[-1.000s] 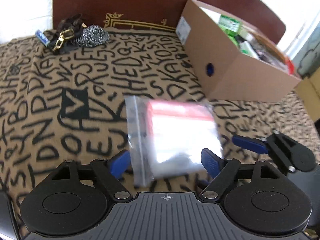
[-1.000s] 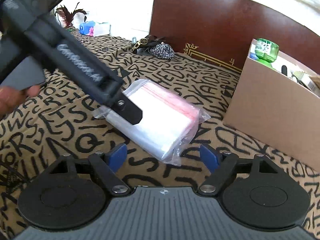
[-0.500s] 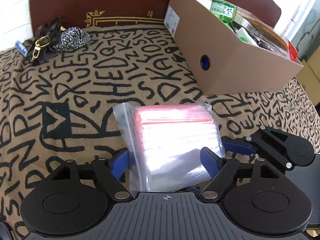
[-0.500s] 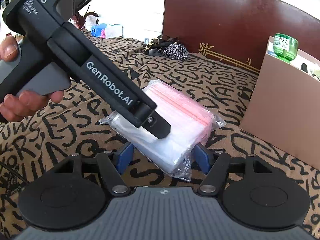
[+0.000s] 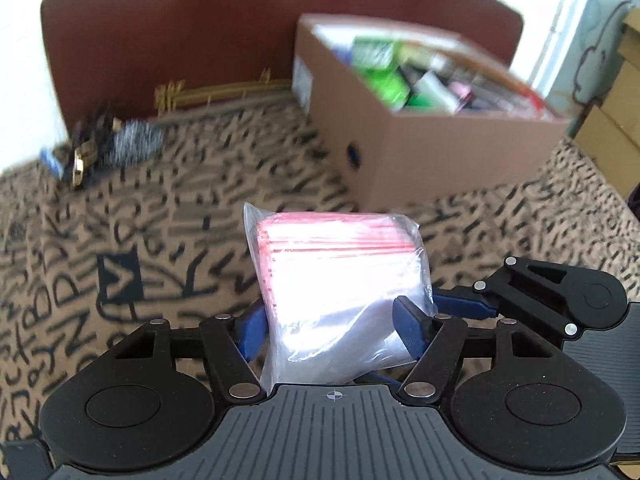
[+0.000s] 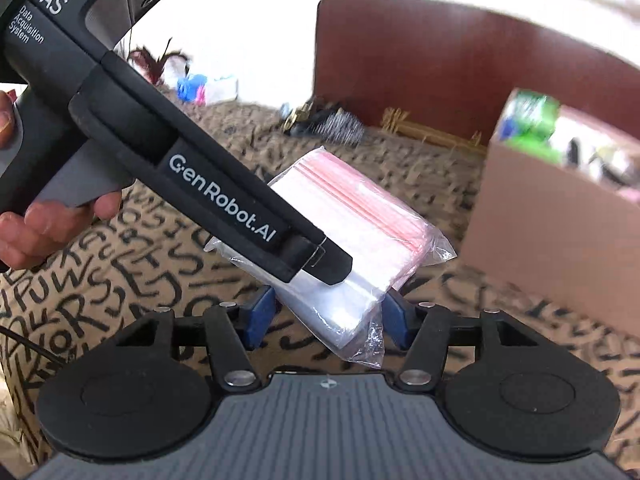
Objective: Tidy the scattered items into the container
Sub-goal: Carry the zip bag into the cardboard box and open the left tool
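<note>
Your left claw (image 5: pixel 334 326) squeezes a clear pack of little bags (image 5: pixel 340 280) with red strips along the top. Its two blue fingers (image 5: pixel 410 330) press the pack from both sides. Your right claw (image 5: pixel 464 306) pokes in from the right, and its blue finger touches the pack's edge; you cannot tell how its jaws stand. The bed cover (image 5: pixel 160 248) under the pack is tan with black letters. A brown cardboard box (image 5: pixel 440 152) sits farther back on the right, full of blurry green and white things. Far back on the left lies a dark, blurry pile (image 5: pixel 108 146).
</note>
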